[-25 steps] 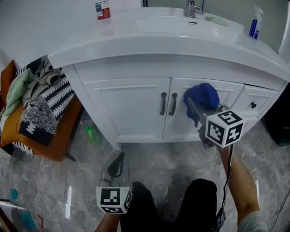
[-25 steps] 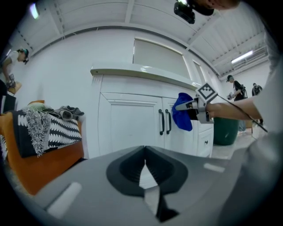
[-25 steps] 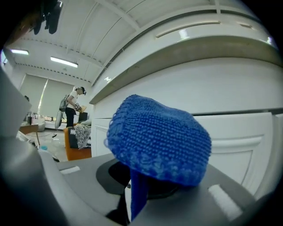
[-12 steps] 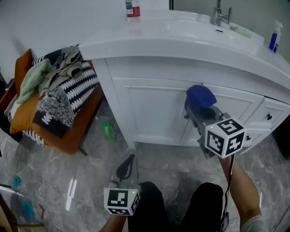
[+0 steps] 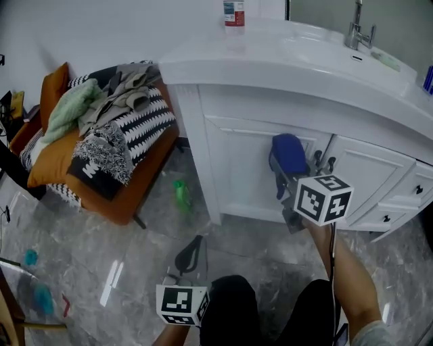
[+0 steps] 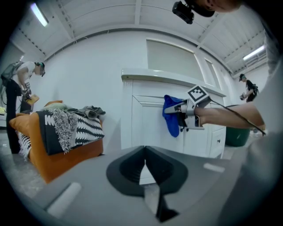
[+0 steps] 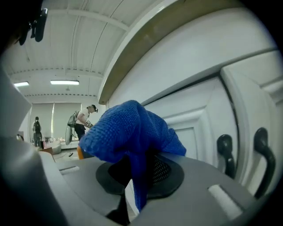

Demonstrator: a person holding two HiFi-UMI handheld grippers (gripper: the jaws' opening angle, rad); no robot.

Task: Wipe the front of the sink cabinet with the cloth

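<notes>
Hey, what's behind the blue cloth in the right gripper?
The white cabinet door, with its two black handles just right of the blue cloth. The patch directly behind the cloth is covered, so contact can't be confirmed.

Left gripper [image 5: 193, 249]: we are seeing a grey body, black pads, black-and-white marker cube [image 5: 180, 304].
Right gripper [image 5: 289, 181]: same build; black cable [image 5: 332, 263] is hanging off it.
Legs: we are wearing black trousers [image 5: 233, 307].

Grey marble floor [image 5: 128, 263] under me: white sink cabinet [image 5: 237, 159] stands on it. Well left of cabinet, orange seat [image 5: 139, 192] heaped with clothes [image 5: 108, 115]. Small green object [image 5: 180, 192] on floor near cabinet's left corner. My cabinet's countertop [image 5: 270, 57] carries red-labelled bottle [image 5: 234, 12] at left end, tap [image 5: 356, 30] toward right.
</notes>
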